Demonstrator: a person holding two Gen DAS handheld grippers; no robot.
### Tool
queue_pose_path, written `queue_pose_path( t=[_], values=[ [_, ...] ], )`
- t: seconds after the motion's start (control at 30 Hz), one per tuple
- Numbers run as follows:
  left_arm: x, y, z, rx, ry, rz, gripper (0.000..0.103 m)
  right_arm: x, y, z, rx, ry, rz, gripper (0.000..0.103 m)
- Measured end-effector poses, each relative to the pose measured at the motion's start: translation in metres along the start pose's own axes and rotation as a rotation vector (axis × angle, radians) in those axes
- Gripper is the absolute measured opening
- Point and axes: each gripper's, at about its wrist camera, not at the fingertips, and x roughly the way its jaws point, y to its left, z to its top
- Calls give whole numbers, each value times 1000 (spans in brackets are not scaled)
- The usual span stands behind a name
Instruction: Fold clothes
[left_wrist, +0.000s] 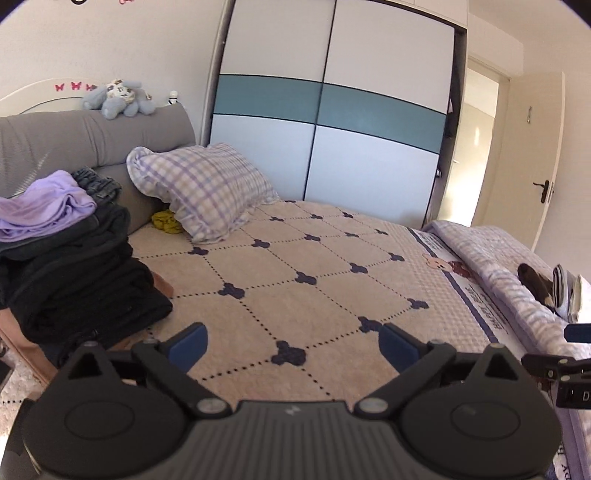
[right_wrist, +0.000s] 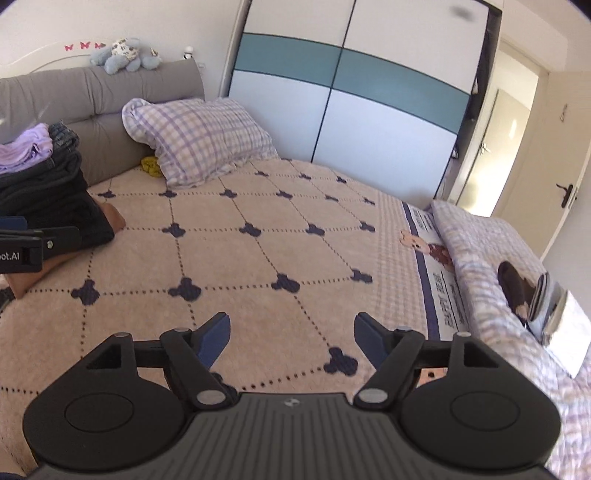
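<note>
A pile of clothes (left_wrist: 70, 273) lies at the left of the bed, dark garments below and a lilac one (left_wrist: 44, 210) on top; the right wrist view shows the same pile (right_wrist: 48, 195) at far left. My left gripper (left_wrist: 293, 345) hovers open over the beige bedspread (left_wrist: 295, 258), nothing between its blue pads. My right gripper (right_wrist: 291, 341) is also open and empty above the bedspread (right_wrist: 258, 258). The left gripper's black body (right_wrist: 37, 243) shows at the left edge of the right wrist view. A small dark and striped heap (left_wrist: 546, 288) rests on the folded quilt at right.
A checked pillow (left_wrist: 199, 188) leans on the grey headboard (left_wrist: 74, 144), with a yellow-green cloth (left_wrist: 168, 221) beneath it. A folded lilac quilt (left_wrist: 517, 280) lines the bed's right side. A white and teal wardrobe (left_wrist: 332, 110) stands behind; an open door (left_wrist: 539, 155) is at right.
</note>
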Motion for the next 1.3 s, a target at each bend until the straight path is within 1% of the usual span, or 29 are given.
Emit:
queue_pose_path(
  t=[0.07,0.1,0.17,0.2,0.23,0.3,0.37,0.43,0.47,0.53,0.63,0.7,0.87,0.93,1.07,1.2,1.3],
  values=[
    [13,-4,-22,10,26,5,103,14,-9,-21,41,40,-8,77],
    [23,-5,-36,22,59,9,103,22,-12,-33,64,58,-4,78],
    [46,-5,-65,58,148,24,103,47,-13,-64,107,105,13,81],
    [59,-4,-79,74,194,43,103,62,-12,-80,127,137,23,81],
    [69,-2,-90,82,222,62,103,77,-10,-97,148,169,30,81],
    [83,5,-106,81,243,97,103,102,-8,-130,200,213,39,81],
    [93,9,-115,85,248,98,103,119,-6,-153,261,232,37,81],
    [103,10,-120,95,250,89,103,134,-4,-167,310,227,24,81],
    [108,9,-122,102,246,84,103,141,-2,-170,317,216,12,81],
    [120,3,-125,116,237,76,103,151,3,-172,306,161,-18,84],
    [138,-5,-128,133,228,66,103,170,9,-166,304,106,-58,89],
    [150,-10,-130,144,221,60,103,183,11,-164,308,83,-72,103],
    [180,-23,-136,173,205,43,103,209,4,-157,341,67,-75,103],
    [190,-26,-138,176,200,36,103,212,4,-157,348,59,-76,103],
    [191,-25,-141,165,190,31,103,215,8,-155,346,56,-91,103],
    [190,-23,-141,143,185,17,103,214,6,-156,354,48,-88,103],
    [189,-24,-141,147,181,19,103,213,7,-157,350,44,-92,103]
  ],
)
